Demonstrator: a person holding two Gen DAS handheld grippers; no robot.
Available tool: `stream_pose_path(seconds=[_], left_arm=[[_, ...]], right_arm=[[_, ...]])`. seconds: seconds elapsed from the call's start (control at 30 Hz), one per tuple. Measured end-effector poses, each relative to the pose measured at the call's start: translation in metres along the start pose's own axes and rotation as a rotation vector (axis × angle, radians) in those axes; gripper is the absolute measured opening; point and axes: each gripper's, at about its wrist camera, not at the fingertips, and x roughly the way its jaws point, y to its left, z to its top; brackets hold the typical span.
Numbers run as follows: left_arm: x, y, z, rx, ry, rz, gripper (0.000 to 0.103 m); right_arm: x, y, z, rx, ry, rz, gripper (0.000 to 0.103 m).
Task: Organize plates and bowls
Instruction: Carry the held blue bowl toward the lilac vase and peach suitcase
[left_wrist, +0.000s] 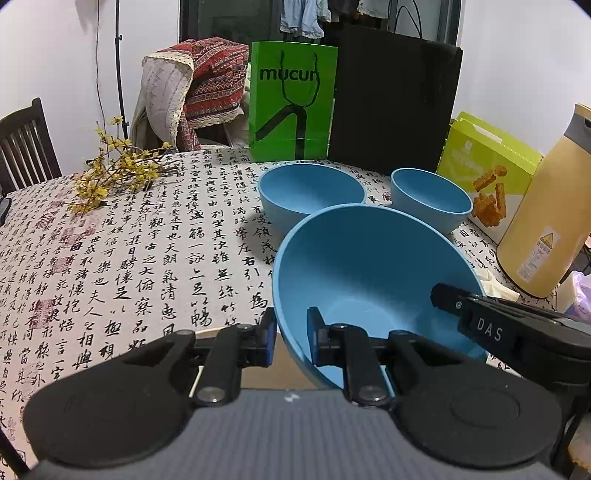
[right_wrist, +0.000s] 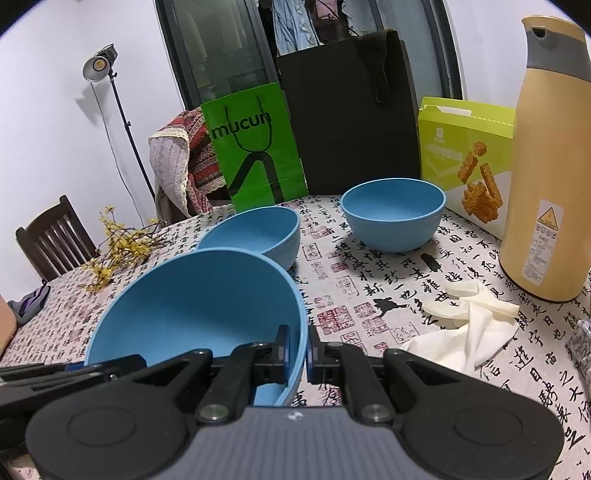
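a large blue bowl (left_wrist: 369, 273) is being held tilted above the calligraphy-print surface (left_wrist: 129, 258), nearest the cameras, with both grippers pinching its rim from opposite sides. the left gripper (left_wrist: 291, 341) is clamping the bowl's left wall, one finger outside and one inside; the right gripper (right_wrist: 297, 349) is doing the same on the bowl's right wall, closed on the thin rim. relative to the green mucun bag (left_wrist: 291, 103) standing at the back of the surface, a second blue bowl (left_wrist: 312, 192) is sitting just in front of the bag, and a third, smaller blue bowl (left_wrist: 430, 197) is resting to that bowl's right, near a lime snack box (left_wrist: 487, 162) and a yellow thermos (left_wrist: 546, 221). the two resting bowls are standing apart, not yet nested, and no plates are showing in either view. judging from this, the organizing is appearing to be at an early stage: one bowl is in hand and nothing is stacked. likely left to do is setting the bowls into one another, probably smaller ones into the larger. a crumpled white glove (right_wrist: 472, 325) is lying in front of the thermos, and yellow flower sprigs (left_wrist: 114, 166) are lying far left of the bag.
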Motion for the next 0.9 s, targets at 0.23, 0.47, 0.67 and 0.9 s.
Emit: stream_pose_path(seconds=[0.23, 0.47, 0.67, 0.9], left_arm=[[-0.007, 0.012, -0.002, -0.014, -0.007, 0.005, 0.017], [-0.014, 0.022, -0.004, -0.027, -0.016, 0.010, 0.017], [-0.019, 0.030, -0.007, -0.034, -0.023, 0.015, 0.018], [-0.023, 0.039, -0.009, -0.047, -0.026, 0.017, 0.018]], right_arm=[[-0.004, 0.012, -0.002, -0.009, -0.002, 0.008, 0.008], [-0.006, 0.023, -0.004, -0.014, -0.004, 0.018, 0.008], [-0.009, 0.032, -0.007, -0.022, -0.006, 0.024, 0.008], [-0.010, 0.040, -0.009, -0.021, -0.005, 0.034, 0.008]])
